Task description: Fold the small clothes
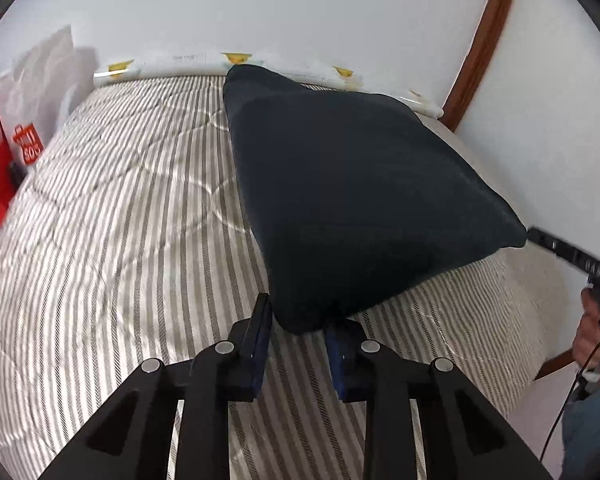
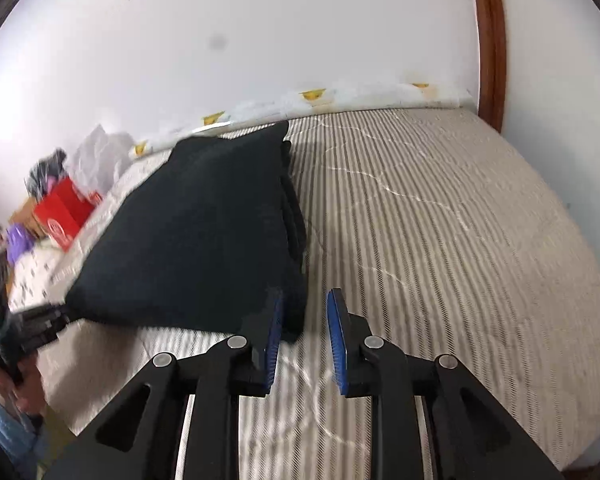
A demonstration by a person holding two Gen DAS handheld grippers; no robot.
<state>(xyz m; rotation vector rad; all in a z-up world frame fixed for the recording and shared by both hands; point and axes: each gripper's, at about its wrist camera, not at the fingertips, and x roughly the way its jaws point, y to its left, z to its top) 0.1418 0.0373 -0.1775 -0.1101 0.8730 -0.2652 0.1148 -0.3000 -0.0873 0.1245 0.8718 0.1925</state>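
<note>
My left wrist camera looks forward and down along its fingers (image 1: pixel 267 320), close above the near edge of the striped bed (image 1: pixel 112 208), facing the far wall. My right wrist camera does likewise from further right. Both share the dark garment (image 1: pixel 352 200) (each also catches the other gripper at its frame edge) and the bed's far edge.

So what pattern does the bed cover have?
Narrow grey and white stripes on the bed cover; clearest in the left wrist view.
</note>
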